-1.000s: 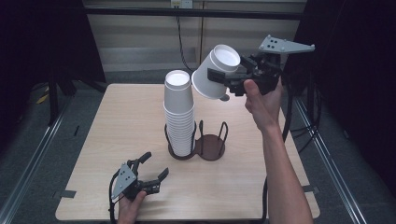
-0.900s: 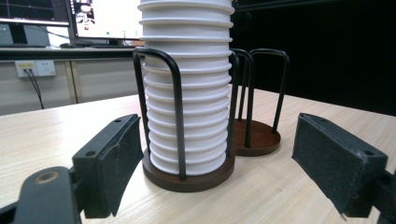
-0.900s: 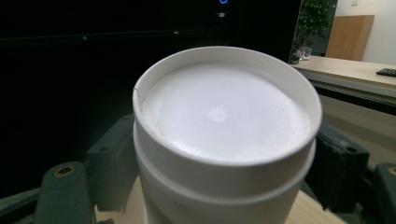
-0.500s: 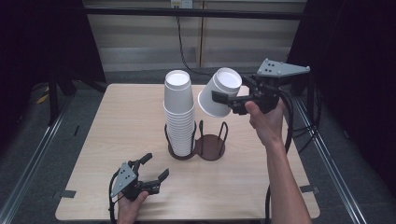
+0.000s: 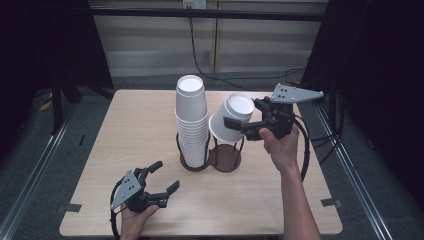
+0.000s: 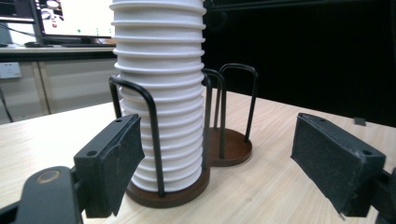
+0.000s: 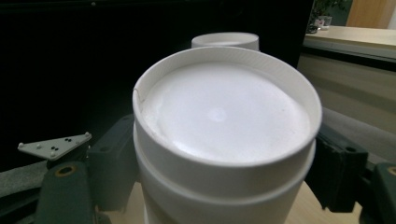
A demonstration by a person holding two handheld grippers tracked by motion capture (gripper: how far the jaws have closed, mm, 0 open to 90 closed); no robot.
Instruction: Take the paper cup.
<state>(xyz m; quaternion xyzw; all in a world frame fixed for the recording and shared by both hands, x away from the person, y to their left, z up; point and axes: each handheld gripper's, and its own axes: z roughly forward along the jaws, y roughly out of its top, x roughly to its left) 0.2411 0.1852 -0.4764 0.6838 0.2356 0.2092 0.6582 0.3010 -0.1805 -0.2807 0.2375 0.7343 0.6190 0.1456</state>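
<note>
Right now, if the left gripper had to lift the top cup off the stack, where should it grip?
Probably on the top cup's side wall, just above the next rim, coming level from the open side: it stands upside down, closed base up, well clear of the holder's wire posts.

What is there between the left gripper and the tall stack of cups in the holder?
Only bare table: in the high view nothing lies between the left gripper and the stack of cups.

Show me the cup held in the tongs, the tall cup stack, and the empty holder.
held cup [image 5: 231,120], high view, on its side wall.
cup stack [image 5: 191,122], high view, mid-stack wall.
empty holder [image 6: 233,148], left gripper view, on its brown base.
</note>
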